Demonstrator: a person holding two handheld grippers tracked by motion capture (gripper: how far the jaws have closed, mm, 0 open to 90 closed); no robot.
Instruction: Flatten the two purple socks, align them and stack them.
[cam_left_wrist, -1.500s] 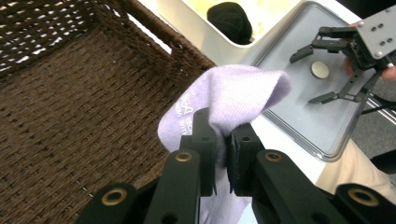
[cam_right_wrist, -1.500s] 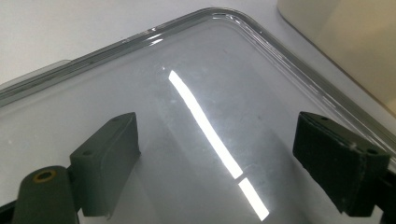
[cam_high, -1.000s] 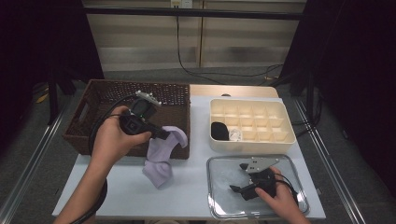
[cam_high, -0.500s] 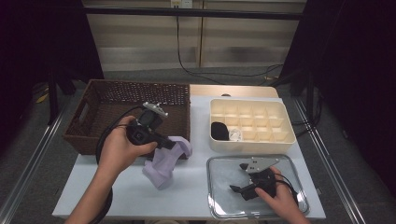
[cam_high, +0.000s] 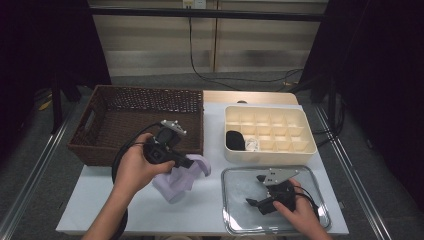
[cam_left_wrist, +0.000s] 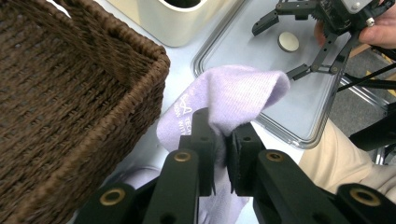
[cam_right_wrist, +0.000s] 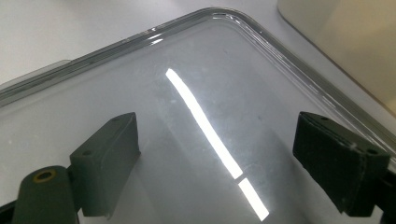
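Here, L gripper (cam_left_wrist: 222, 154) pinches soft lilac knit sock (cam_left_wrist: 233, 93) beside dark woven wicker basket (cam_left_wrist: 70, 93); R gripper (cam_right_wrist: 217, 158), jaws wide, nothing between, over clear plastic tray (cam_right_wrist: 187, 60).

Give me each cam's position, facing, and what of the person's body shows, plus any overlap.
High view: above the person's side, looking forward and down; both forearms, left gripper, right gripper.
Left gripper view: rides that gripper; jaws pinch lilac sock beside basket.
Right gripper view: open jaws over clear tray.
Shared: the tray, all three.
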